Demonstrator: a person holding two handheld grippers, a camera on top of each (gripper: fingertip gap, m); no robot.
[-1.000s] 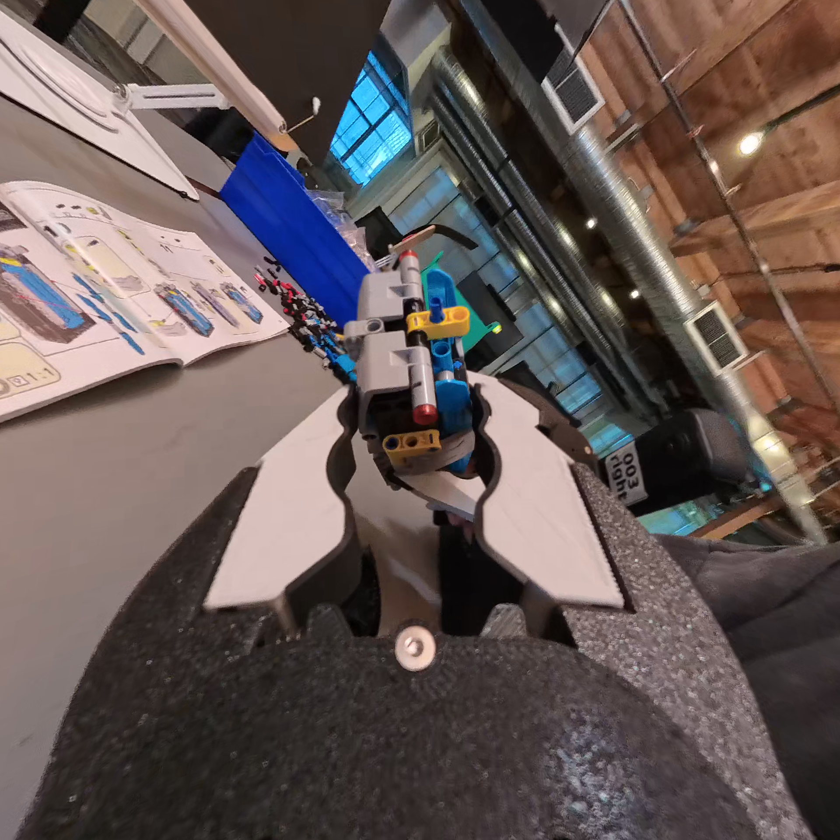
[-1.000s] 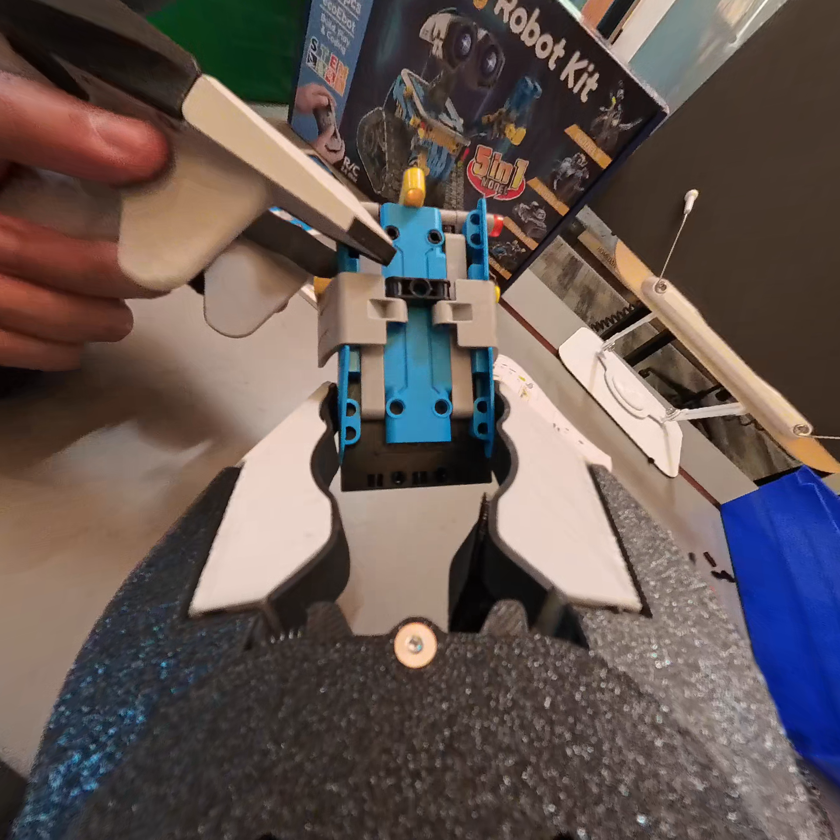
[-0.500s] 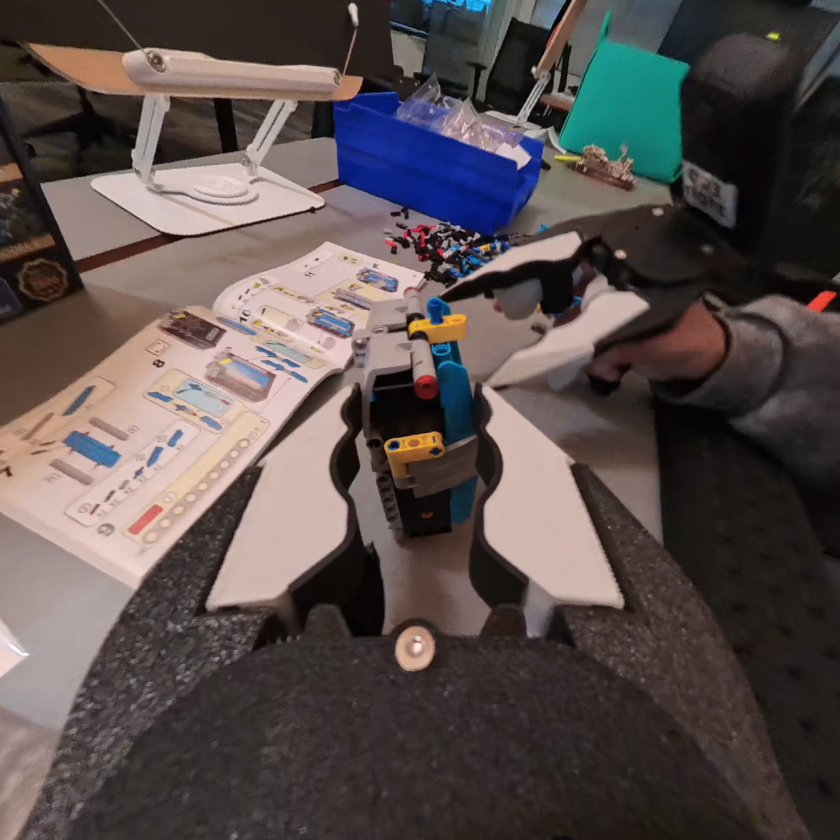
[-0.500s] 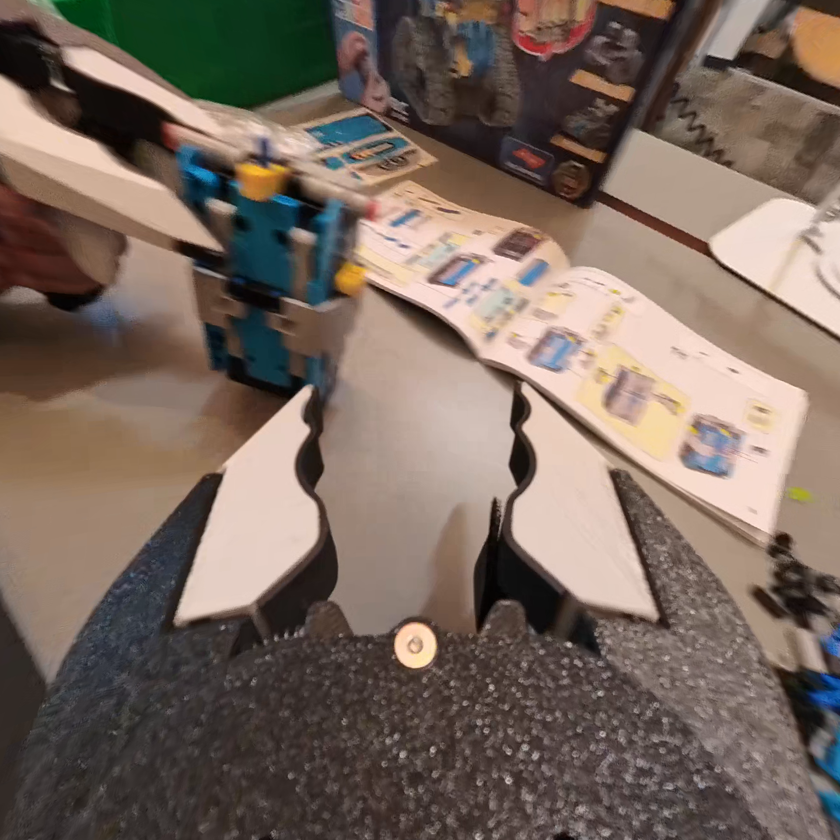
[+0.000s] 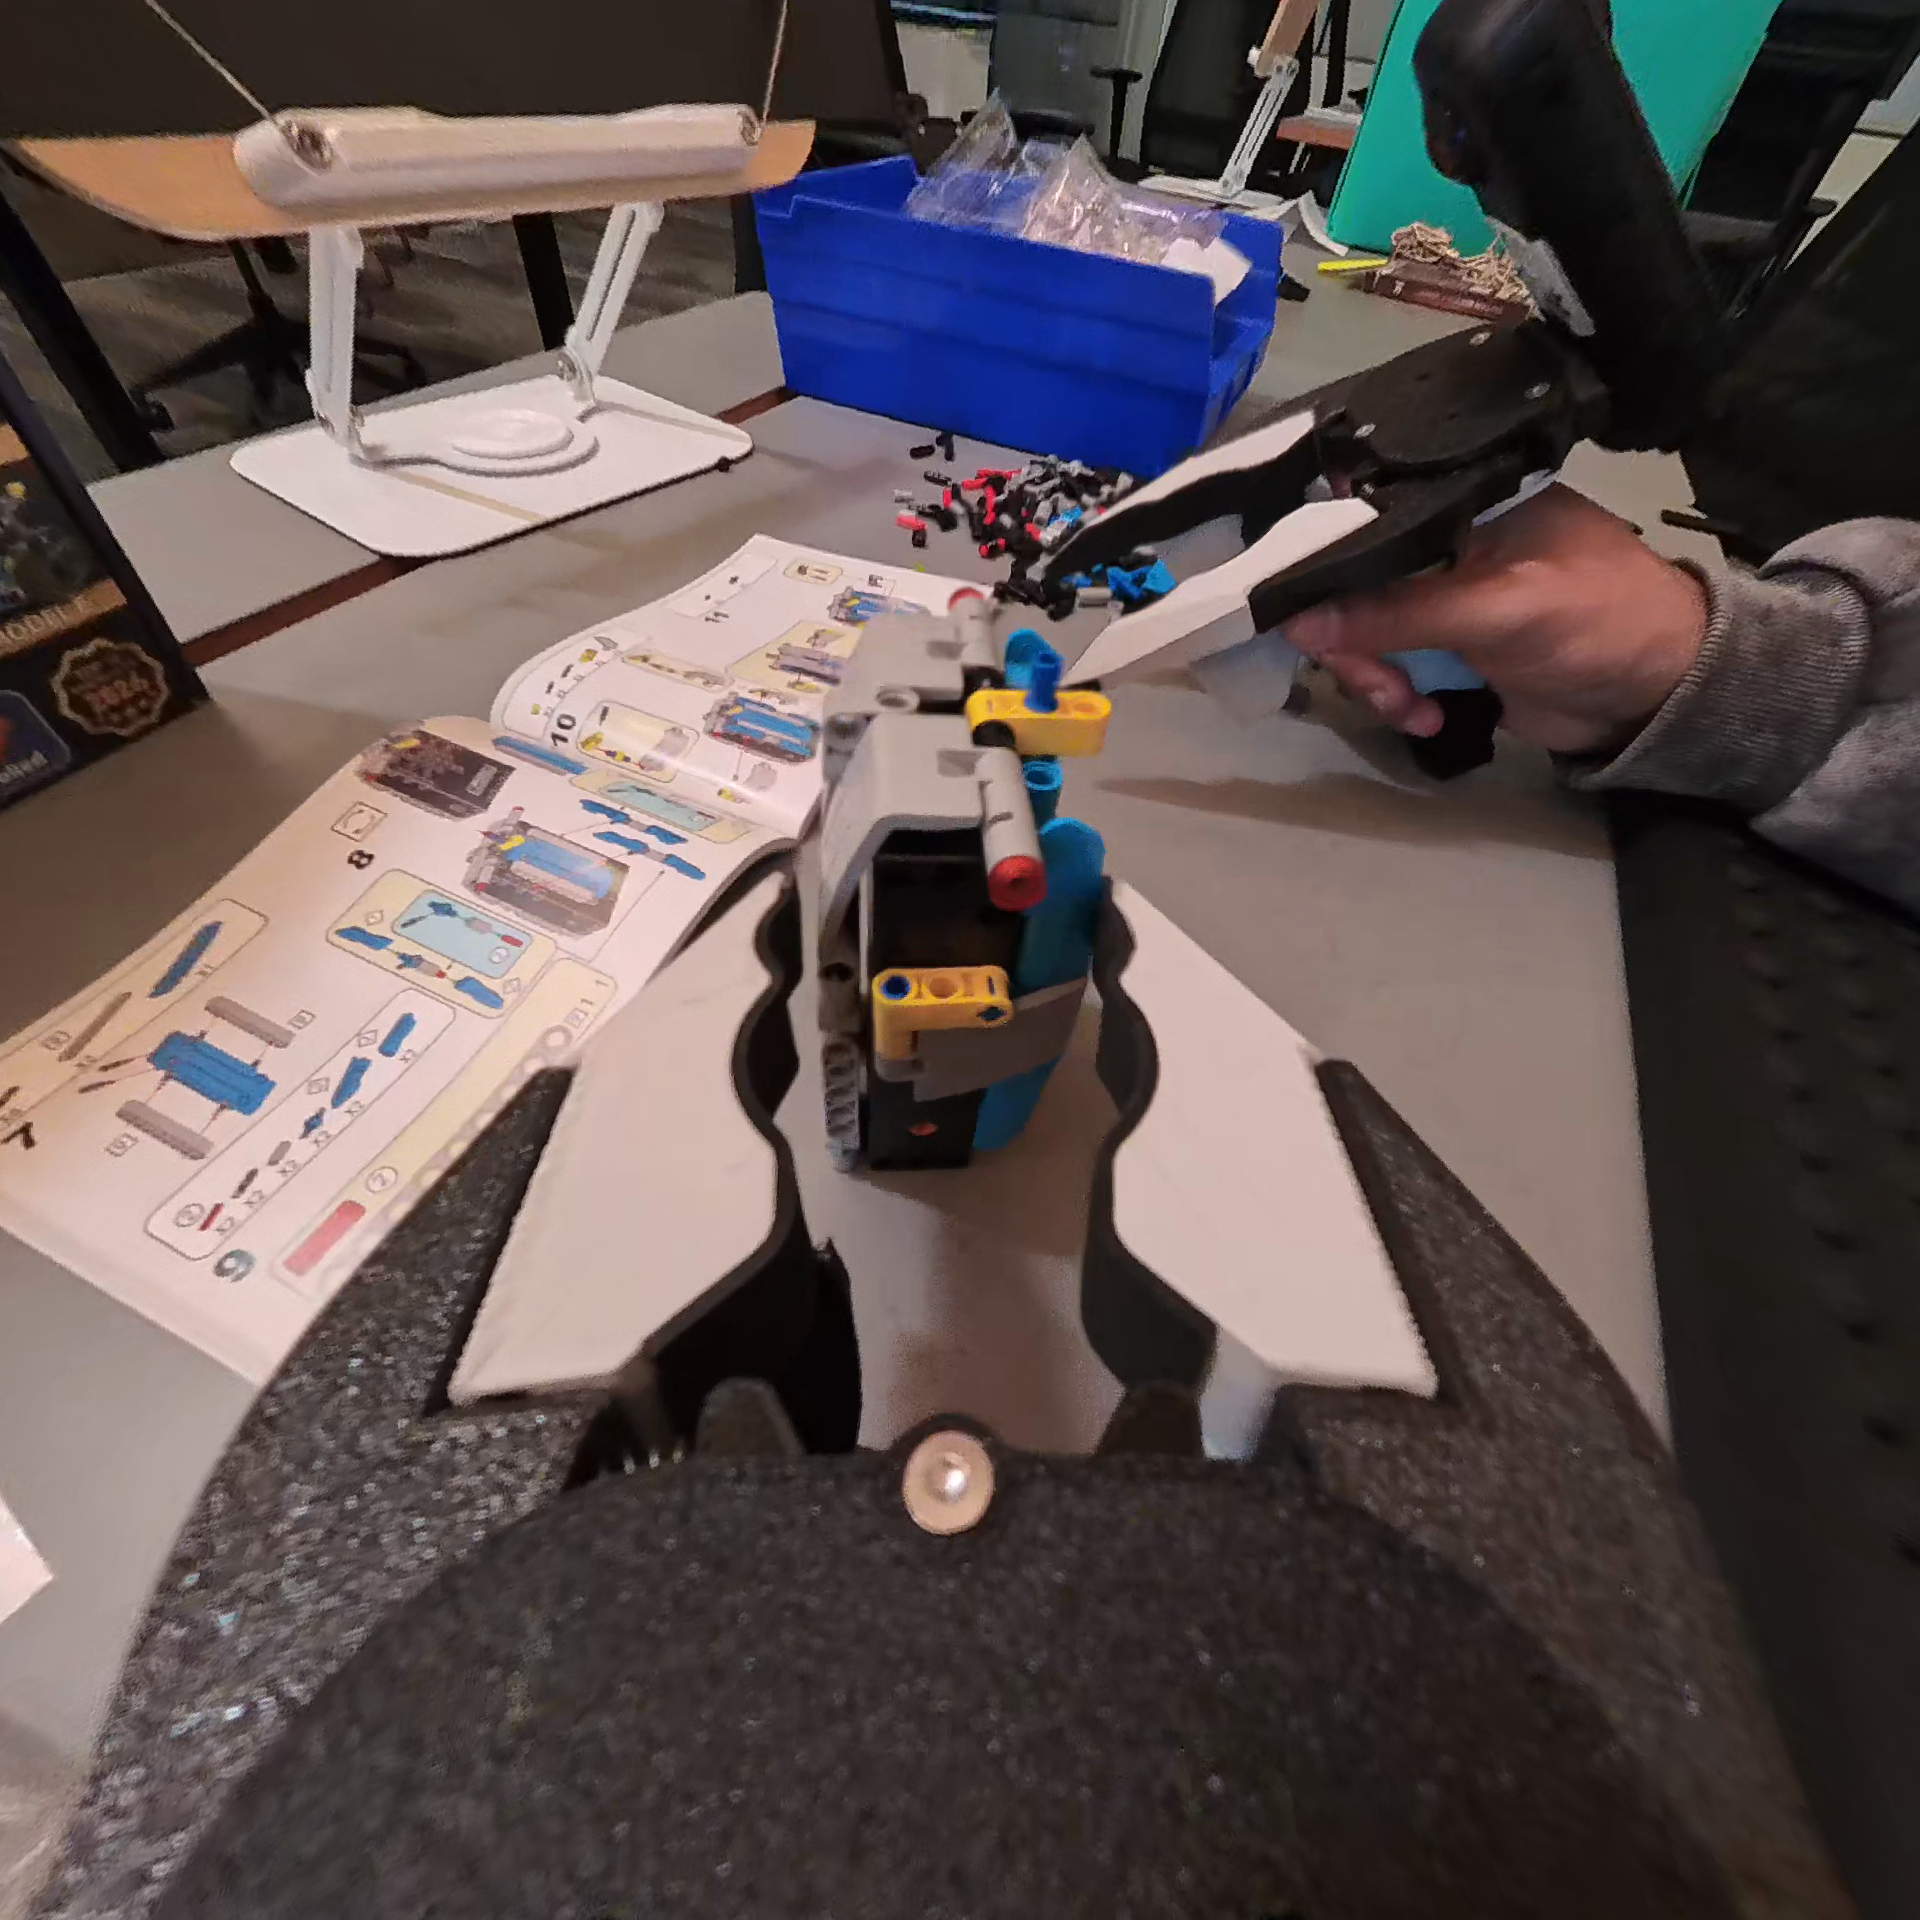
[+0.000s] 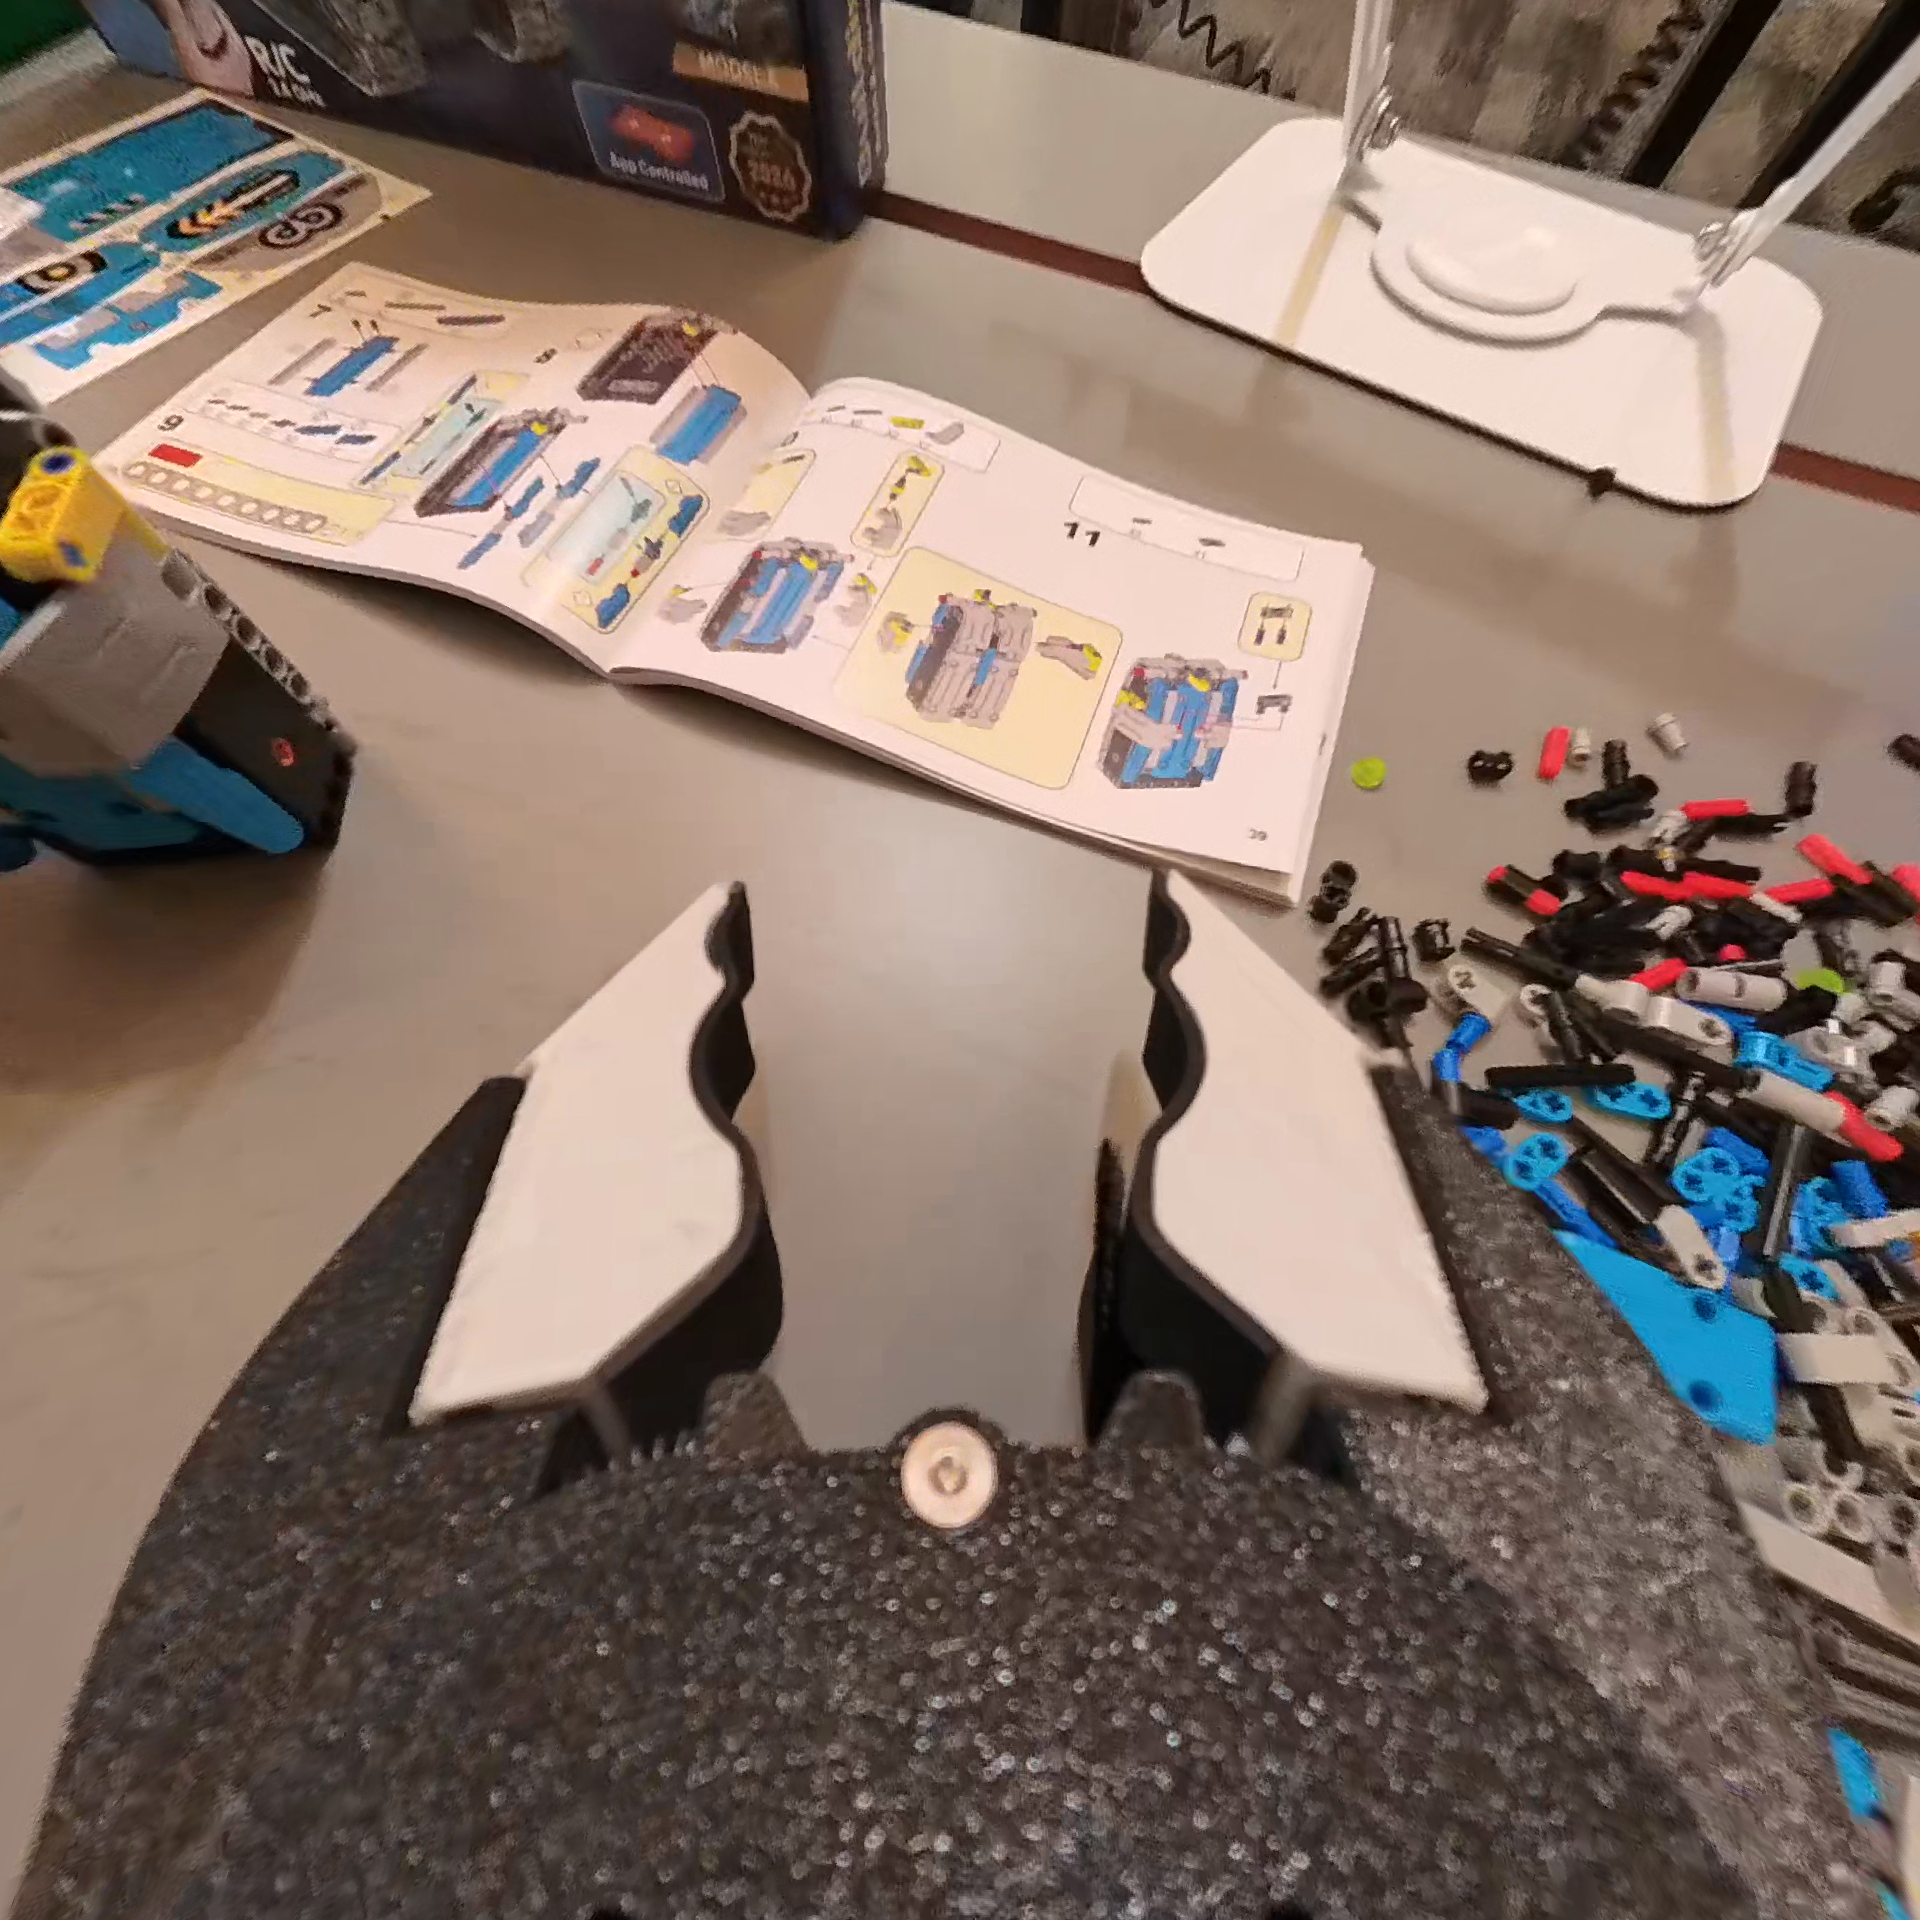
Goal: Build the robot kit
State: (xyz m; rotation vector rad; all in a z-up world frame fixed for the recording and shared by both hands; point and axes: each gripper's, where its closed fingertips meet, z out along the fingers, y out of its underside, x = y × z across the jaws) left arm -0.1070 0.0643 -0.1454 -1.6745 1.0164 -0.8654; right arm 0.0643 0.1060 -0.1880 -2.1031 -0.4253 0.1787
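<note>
Left gripper (image 5: 940, 925): jaws closed against both sides of a blue, grey and black brick model (image 5: 940, 914), which stands upright on the grey table (image 5: 1351, 987).
Right gripper (image 6: 945, 935): jaws spread wide, nothing between them, above bare tabletop.
Nearby: an open instruction booklet (image 6: 727, 551) beyond the right gripper; loose small parts (image 6: 1683, 997) scattered to its right.
Background: a blue bin (image 5: 997, 301) and a white stand (image 5: 488, 436).

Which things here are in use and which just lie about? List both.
In use: left hand-held gripper, brick model between its fingers; right hand-held gripper, open, beside the loose parts; open booklet.
Lying about: blue bin, white stand, kit box, sticker sheet.
</note>
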